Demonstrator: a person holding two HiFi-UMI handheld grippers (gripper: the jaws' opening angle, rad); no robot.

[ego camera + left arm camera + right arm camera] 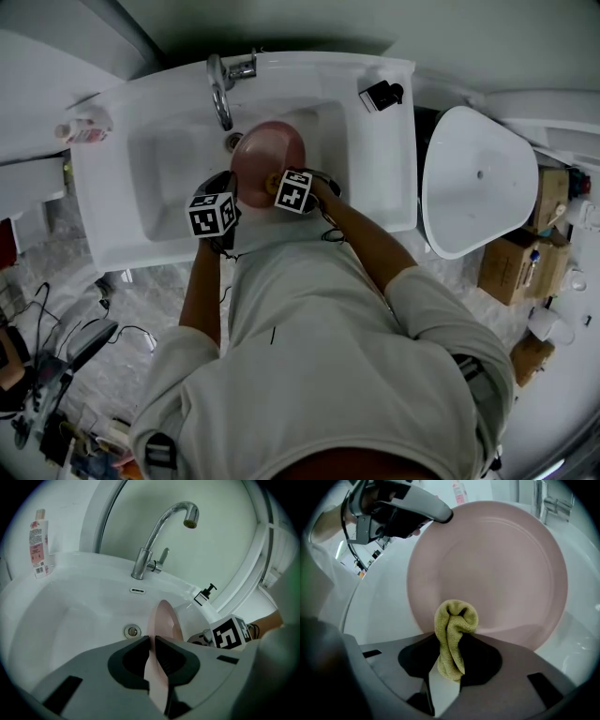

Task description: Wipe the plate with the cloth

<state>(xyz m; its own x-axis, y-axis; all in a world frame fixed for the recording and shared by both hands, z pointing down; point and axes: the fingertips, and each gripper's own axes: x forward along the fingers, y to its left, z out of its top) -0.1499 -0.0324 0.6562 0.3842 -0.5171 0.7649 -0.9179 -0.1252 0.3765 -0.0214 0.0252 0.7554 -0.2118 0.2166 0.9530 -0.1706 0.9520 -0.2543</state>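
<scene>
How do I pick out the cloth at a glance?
Find the white sink, then the pink plate held on edge over its basin. In front of the plate's face, the right gripper pinches the cloth: a small folded olive-yellow terry bundle, the only soft, yellowish thing there.

Plate [267, 155] in sink [169, 178], below faucet [220, 89]

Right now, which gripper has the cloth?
The right gripper: its jaws pinch the yellow cloth, while the left gripper clamps the pink plate by its rim.
</scene>
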